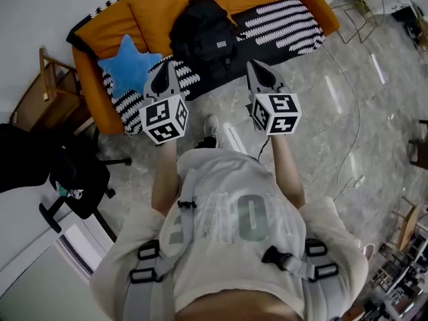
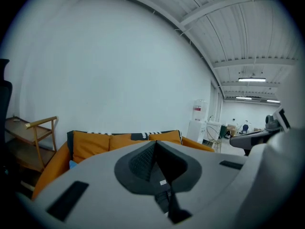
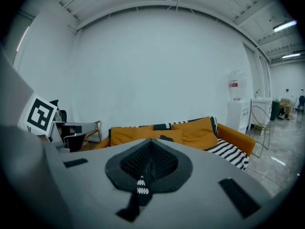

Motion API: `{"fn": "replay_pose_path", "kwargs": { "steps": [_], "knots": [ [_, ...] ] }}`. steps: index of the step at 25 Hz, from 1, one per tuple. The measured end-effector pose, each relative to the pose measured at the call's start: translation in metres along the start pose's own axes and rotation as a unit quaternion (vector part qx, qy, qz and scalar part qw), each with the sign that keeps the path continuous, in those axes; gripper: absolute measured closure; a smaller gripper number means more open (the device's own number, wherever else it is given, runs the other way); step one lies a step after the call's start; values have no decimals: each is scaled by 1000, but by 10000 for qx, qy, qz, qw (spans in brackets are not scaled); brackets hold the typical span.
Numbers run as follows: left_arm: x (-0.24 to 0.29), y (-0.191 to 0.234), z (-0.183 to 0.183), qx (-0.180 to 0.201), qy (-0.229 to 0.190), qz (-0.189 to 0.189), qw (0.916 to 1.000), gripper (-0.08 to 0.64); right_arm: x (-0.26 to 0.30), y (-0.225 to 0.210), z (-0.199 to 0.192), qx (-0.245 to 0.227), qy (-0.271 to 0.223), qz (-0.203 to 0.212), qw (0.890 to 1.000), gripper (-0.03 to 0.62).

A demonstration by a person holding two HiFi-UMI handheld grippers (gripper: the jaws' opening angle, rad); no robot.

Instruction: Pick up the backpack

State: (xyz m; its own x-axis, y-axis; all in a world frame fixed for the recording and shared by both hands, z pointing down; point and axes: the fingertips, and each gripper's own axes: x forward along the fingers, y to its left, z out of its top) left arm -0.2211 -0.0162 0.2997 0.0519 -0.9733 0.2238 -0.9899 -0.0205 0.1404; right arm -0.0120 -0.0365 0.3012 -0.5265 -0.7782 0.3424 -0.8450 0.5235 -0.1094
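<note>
While grippers [image 1: 163, 67] [image 1: 255, 65] hover closed, the backpack [image 1: 204, 35] lies on the sofa [image 1: 315, 7].

The person holds both arms stretched forward, the left forearm [image 1: 162, 179] and right forearm [image 1: 287, 172] bare, side by side and roughly parallel. The left gripper [image 1: 164, 67] points away and slightly down, its jaws pressed together with nothing between them. The right gripper [image 1: 254, 65] is held alongside it, well apart to the right, its jaws likewise closed and empty.
</note>
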Motion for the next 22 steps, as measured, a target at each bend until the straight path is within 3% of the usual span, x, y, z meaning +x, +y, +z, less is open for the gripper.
{"fn": "replay_pose_path", "kwargs": {
  "steps": [10,14,22],
  "knots": [
    [47,22,10,-178,-68,106,9998,540,69,-8,22,-184,-10,257,9995,584],
    [53,27,17,-411,-277,335,9982,540,89,-22,24,-113,17,346,9993,584],
    [83,9,28,-222,-407,1008,9938,538,121,-70,49,-207,-133,772,9967,584]
  ]
}}
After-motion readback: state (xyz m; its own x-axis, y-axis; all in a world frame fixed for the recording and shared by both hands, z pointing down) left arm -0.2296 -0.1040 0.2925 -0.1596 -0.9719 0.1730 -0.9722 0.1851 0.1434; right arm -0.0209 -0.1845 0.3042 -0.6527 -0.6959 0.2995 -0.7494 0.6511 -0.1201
